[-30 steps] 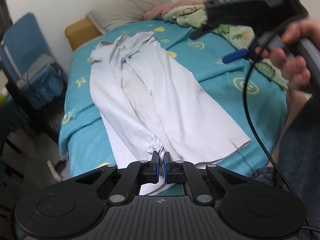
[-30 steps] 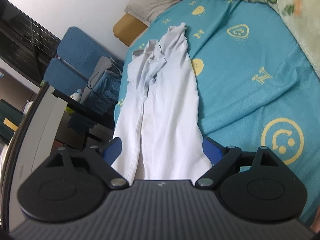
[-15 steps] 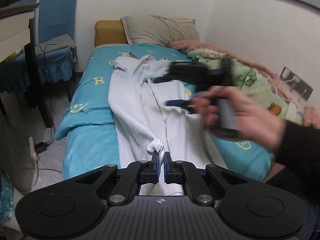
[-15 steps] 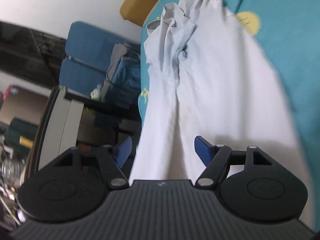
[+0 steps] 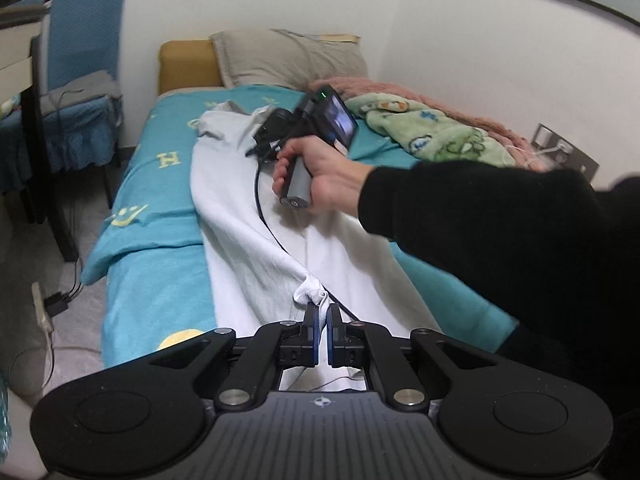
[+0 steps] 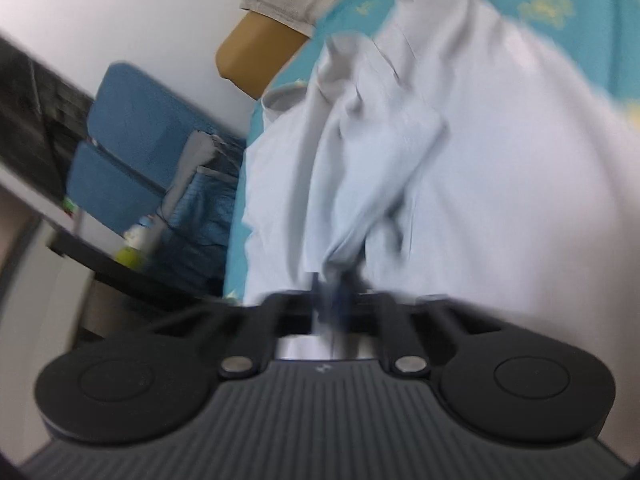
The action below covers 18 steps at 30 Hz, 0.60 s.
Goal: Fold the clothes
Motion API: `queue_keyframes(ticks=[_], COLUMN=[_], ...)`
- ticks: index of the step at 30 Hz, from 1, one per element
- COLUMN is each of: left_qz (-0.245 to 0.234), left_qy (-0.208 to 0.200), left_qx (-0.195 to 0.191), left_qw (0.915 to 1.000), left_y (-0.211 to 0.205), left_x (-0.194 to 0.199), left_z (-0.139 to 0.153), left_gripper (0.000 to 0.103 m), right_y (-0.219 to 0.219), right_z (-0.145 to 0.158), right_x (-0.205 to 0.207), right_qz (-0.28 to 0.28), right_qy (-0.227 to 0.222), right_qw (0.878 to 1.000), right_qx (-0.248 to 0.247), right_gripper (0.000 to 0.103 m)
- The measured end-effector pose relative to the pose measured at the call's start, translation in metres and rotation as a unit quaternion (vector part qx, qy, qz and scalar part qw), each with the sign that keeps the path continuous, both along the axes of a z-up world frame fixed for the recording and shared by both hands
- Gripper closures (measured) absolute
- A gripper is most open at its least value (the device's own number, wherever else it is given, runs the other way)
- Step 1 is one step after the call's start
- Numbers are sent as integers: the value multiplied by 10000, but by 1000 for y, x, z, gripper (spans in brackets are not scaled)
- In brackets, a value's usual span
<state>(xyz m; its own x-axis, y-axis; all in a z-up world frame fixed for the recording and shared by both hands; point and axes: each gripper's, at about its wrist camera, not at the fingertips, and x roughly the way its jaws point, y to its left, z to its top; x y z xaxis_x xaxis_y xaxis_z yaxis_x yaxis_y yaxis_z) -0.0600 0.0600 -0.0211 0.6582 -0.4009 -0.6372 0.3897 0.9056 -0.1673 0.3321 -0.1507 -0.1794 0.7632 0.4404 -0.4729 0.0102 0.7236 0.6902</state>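
Note:
White trousers (image 5: pixel 248 232) lie lengthwise on the teal bed (image 5: pixel 160 204). My left gripper (image 5: pixel 323 310) is shut on a bunched leg hem at the bed's near end. The right-hand gripper body (image 5: pixel 304 128) reaches over the trousers' upper part near the waist; its fingers are hidden in that view. In the blurred right wrist view, my right gripper (image 6: pixel 332 304) is shut on a fold of the trousers (image 6: pixel 400 160) near the crotch.
A grey pillow (image 5: pixel 288 56) and yellow headboard (image 5: pixel 184 64) are at the far end. A green blanket (image 5: pixel 432 136) lies along the wall side. A blue chair (image 5: pixel 80 92) with cables stands left of the bed. A power strip (image 5: pixel 44 308) lies on the floor.
The right gripper moved forward over the trousers to their upper part and closed on a fold of fabric. The left gripper kept its hold on the hem.

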Motion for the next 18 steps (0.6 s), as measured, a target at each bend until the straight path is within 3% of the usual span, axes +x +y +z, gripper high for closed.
queue_keyframes(ticks=[7,11,13,14,15,16,17,18], left_qz=[-439,-592,-582,-483,-383,-282,-173,-62], left_qy=[233,695,878,903,927,962,1031,1108], left_qx=[124,381,364,286,207,107,-67,-243], left_qw=[9987,9951,9938,9943,9947,9949,9945,9935], left_y=[-24,-36,-35,-30,-25,-19,-11,-3], left_x=[10,21,23,24,25,26,28,31], left_z=[-16,-34,-37,-35,-34,-32,-30,-29], left_gripper=[100,97,83,66,57,56,53,47], right_y=[-24,-23,-21,-22,-24,-27,-31,-37], right_z=[43,39,39,40,42,45,50,56], right_x=[12,18,17,15,12,8,0,-9], right_qz=[96,165,244,305,387,473,546,604], right_qy=[-360,-122,-137,-101,-24,59,97,87], right_qw=[9945,9909,9910,9913,9920,9922,9923,9924], right_qx=[-979,-1327,-1312,-1273,-1203,-1149,-1109,-1068], right_gripper=[98,96,95,95,94,92,86,70])
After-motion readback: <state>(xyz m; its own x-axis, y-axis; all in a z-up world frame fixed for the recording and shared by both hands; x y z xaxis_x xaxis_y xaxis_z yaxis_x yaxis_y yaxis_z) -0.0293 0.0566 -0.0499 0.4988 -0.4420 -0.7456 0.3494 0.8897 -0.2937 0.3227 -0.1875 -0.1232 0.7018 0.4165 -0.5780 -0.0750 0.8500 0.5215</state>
